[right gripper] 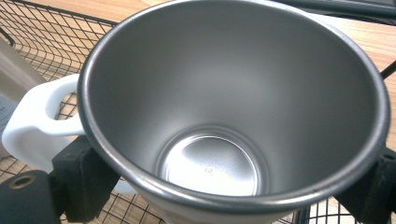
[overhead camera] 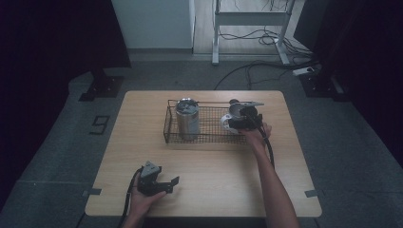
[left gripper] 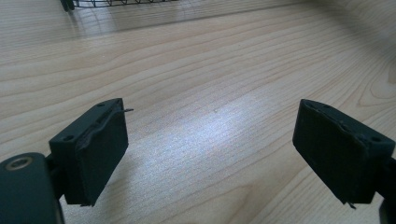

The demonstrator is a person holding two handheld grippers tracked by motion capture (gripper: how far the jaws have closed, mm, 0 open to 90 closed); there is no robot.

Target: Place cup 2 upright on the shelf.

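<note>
Right tongs (overhead camera: 236, 121): clenched on the mug (right gripper: 233, 116), one jaw on each side of its body just under the rim, as the right gripper view shows.
Mug: steel-lined inside, white outside with a white handle (right gripper: 35, 119); empty; held upright at the right end of the wire basket (overhead camera: 172, 129), over its mesh. Whether its base touches the mesh cannot be told.
Left tongs (left gripper: 212, 149): released, jaws standing well apart with bare wood between them; held low over the near left part of the counter (overhead camera: 209, 190), well apart from the basket.
Wire basket: dark mesh, lying crosswise on the far half of the counter.
Canister (overhead camera: 187, 118): metal, cylindrical, lidded, upright in the left part of the basket, well apart from the mug.
Hands: the person's right forearm (overhead camera: 275, 190) reaches forward to the basket; the left hand (overhead camera: 142, 199) rests at the near edge.
</note>
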